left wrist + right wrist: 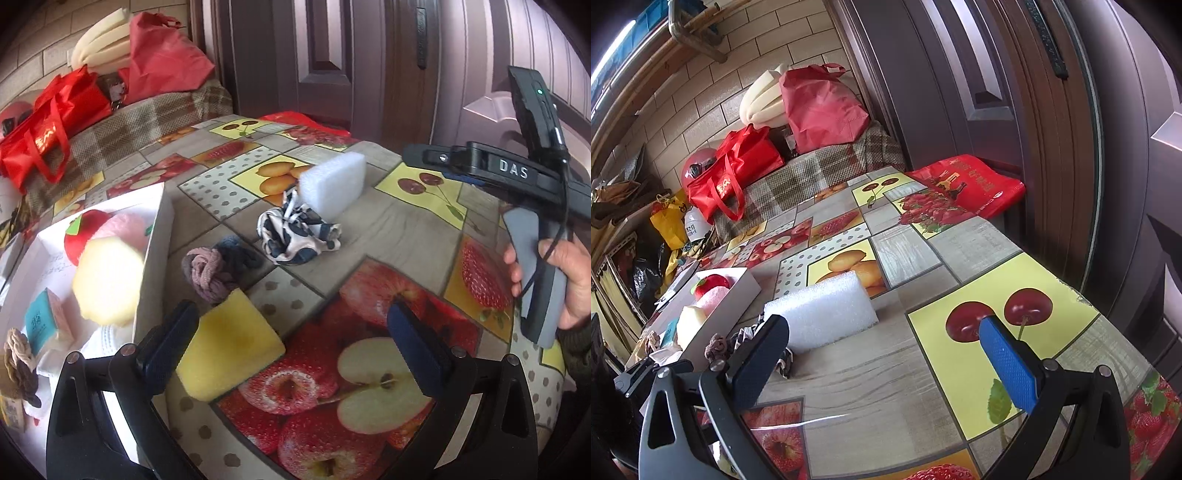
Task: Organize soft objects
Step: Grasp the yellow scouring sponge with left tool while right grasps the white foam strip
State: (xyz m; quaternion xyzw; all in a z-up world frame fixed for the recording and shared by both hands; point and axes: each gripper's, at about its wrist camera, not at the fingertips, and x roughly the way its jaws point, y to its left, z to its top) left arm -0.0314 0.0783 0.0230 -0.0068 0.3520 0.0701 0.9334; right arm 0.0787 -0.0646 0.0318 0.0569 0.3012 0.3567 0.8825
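Hovering over the table [388,221], left gripper [291,332] with jaws spread wide above yellow sponge [229,354]; right gripper [886,354] likewise gaping, empty, near white foam block [820,314]. White box [155,236] beside, already holding soft items.

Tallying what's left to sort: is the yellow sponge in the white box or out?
Out. The yellow sponge lies on the tablecloth beside the white box, by the left tool, which is open.
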